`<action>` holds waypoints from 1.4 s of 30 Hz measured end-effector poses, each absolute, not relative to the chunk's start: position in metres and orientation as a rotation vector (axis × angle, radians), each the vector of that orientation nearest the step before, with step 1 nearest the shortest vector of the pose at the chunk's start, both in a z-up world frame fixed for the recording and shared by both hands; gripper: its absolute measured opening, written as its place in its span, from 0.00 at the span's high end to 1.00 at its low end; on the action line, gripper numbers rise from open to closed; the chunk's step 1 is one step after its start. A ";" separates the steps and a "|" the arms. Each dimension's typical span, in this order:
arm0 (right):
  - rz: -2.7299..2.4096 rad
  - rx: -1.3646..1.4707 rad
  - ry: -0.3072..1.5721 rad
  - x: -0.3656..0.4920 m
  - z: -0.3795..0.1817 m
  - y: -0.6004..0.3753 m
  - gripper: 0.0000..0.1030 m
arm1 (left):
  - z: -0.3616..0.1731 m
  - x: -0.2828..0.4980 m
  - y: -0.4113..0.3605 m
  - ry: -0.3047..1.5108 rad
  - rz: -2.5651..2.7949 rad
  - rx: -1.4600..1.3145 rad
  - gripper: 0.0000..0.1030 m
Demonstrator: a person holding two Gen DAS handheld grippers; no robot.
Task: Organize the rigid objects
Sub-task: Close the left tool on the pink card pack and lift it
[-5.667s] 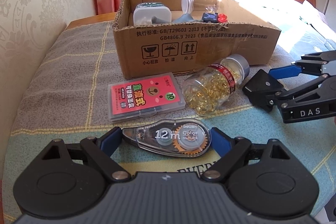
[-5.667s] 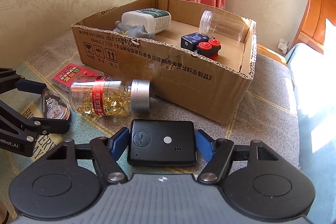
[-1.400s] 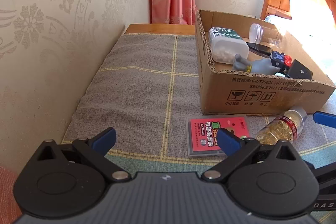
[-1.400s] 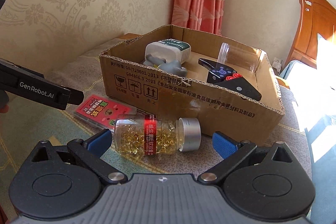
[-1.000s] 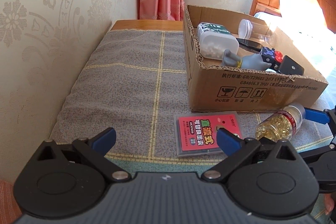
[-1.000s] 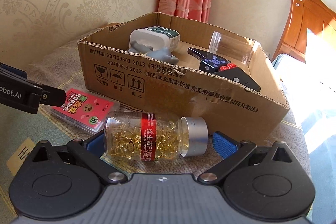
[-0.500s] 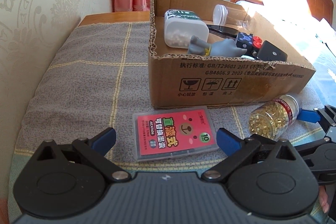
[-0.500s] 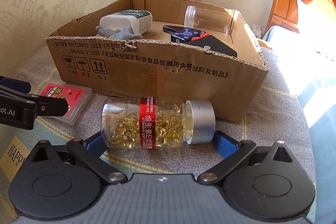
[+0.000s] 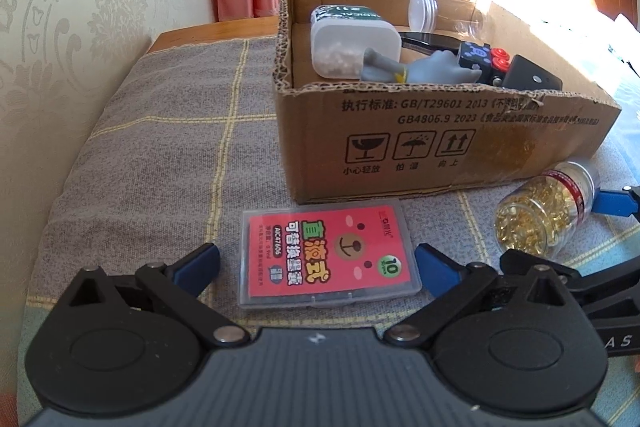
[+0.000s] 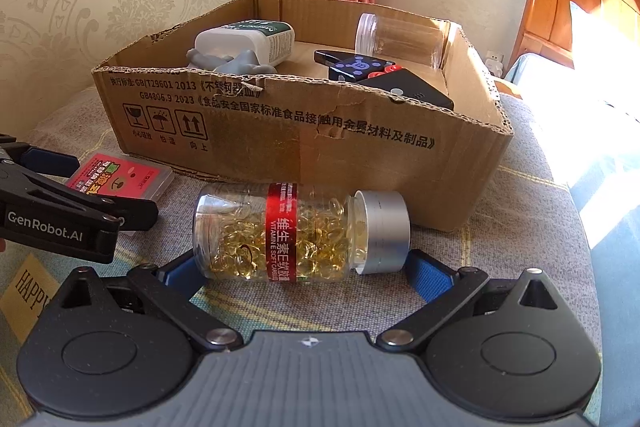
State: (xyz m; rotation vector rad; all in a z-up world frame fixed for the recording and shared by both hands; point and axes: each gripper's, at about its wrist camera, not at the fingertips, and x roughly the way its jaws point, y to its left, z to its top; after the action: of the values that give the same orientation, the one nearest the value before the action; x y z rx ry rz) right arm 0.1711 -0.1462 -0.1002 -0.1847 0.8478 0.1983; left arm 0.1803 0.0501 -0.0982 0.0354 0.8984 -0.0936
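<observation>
A flat red-labelled plastic case (image 9: 327,255) lies on the blanket in front of the cardboard box (image 9: 440,143). My left gripper (image 9: 316,263) is open, one finger on each side of the case, not touching it. A clear bottle of golden capsules (image 10: 296,233) with a silver cap lies on its side in front of the box (image 10: 304,143). My right gripper (image 10: 302,271) is open and straddles the bottle's near side. The bottle (image 9: 544,211) and the case (image 10: 120,177) each show in the other view.
The box holds a white pill bottle (image 9: 352,39), a grey toy figure (image 9: 420,69), a clear empty jar (image 10: 400,37), a black remote (image 10: 360,67) and a black device (image 10: 412,91). A wall stands at left. A wooden headboard (image 10: 580,7) stands at right.
Both grippers have moved in lower and closer: the left now frames the red case, the right now frames the capsule bottle. Both stay open.
</observation>
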 end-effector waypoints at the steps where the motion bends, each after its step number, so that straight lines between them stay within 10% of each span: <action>1: 0.200 -0.185 0.847 0.171 -0.100 -0.146 0.00 | -0.098 0.179 0.055 0.898 -0.081 0.032 0.00; 42: 0.204 -0.189 0.830 0.174 -0.100 -0.142 0.00 | -0.094 0.178 0.058 0.840 -0.193 0.077 0.12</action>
State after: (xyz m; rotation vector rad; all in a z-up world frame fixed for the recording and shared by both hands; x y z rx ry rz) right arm 0.1735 -0.1422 -0.1001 -0.1889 0.8296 0.2036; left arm 0.1778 0.0584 -0.0943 0.0770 0.8404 -0.1935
